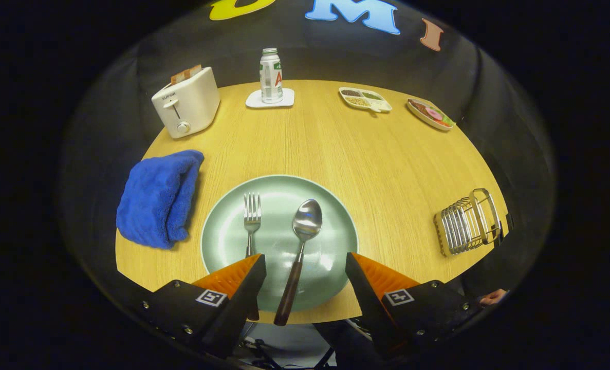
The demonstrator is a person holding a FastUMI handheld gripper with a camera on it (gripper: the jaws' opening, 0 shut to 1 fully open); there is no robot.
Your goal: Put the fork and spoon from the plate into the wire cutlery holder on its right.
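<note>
Two utensils: steel fork (252,218) and wooden-handled spoon (303,241) on round pale-green plate (222,231), lower centre.
Wire cutlery holder (466,222): right, empty.
Gripper (305,270): fingers spread, grasping nothing.
Surface: round wooden table (335,144).

Plate (222,241) sits on table (366,169) just ahead of gripper (305,264), fingers spread wide. On plate: fork (252,218) left, spoon (305,231) right, side by side, spoon handle between the fingers. Towel (158,198) left of plate. Wire cutlery holder (466,222) well right, at table edge. Far side: toaster (186,103), bottle (271,76) on coaster (270,100), two food trays (365,99).
</note>
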